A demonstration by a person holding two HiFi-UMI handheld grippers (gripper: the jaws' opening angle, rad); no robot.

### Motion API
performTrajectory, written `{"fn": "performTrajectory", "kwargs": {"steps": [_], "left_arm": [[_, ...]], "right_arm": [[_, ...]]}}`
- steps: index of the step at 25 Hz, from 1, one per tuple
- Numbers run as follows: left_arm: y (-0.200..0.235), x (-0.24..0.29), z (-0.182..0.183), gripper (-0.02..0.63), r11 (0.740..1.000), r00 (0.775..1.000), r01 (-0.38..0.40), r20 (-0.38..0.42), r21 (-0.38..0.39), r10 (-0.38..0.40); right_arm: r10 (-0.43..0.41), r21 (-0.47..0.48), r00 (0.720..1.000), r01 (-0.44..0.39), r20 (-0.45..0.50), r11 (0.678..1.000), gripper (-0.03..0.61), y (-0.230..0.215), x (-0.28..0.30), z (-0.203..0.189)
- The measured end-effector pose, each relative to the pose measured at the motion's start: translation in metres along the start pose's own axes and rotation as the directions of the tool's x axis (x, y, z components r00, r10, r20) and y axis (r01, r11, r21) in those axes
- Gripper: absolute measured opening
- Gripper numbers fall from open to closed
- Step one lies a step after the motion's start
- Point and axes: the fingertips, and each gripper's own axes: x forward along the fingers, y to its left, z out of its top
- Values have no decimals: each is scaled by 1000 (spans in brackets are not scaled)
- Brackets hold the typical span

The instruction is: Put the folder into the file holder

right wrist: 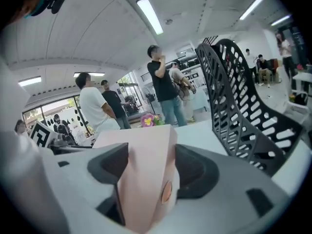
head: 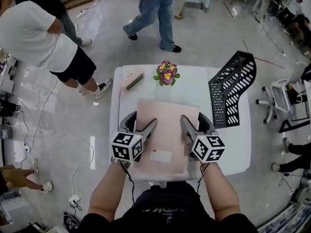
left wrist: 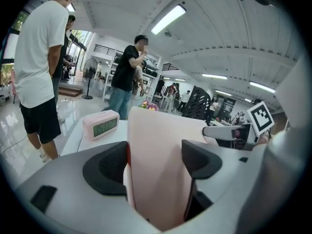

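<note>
A pale pink folder lies flat over the near half of the white table, with a white label near its front edge. My left gripper is shut on its left edge, and my right gripper is shut on its right edge. The left gripper view shows the folder pinched between the dark pads. The right gripper view shows the folder clamped the same way. The black perforated file holder stands at the table's right side, right of my right gripper, and looms close in the right gripper view.
A pink digital clock sits at the table's far left, and a small flower pot stands at the far middle. People stand on the floor beyond the table. An office chair is off to the right.
</note>
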Motion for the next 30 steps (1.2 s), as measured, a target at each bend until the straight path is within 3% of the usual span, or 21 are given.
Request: {"fn": "performTrajectory", "kwargs": {"steps": [11, 21, 30], "left_arm": [[-18, -70, 39, 351, 999, 987, 8, 160, 45, -15], [-43, -133, 55, 351, 995, 956, 31, 287, 93, -57], [-67, -180, 45, 347, 990, 937, 52, 336, 133, -94]], "right_arm": [[22, -154, 990, 0, 140, 988, 298, 59, -53, 40], [55, -259, 964, 15, 259, 966, 298, 103, -109, 56], [73, -313, 949, 29, 307, 949, 297, 129, -158, 48]]}}
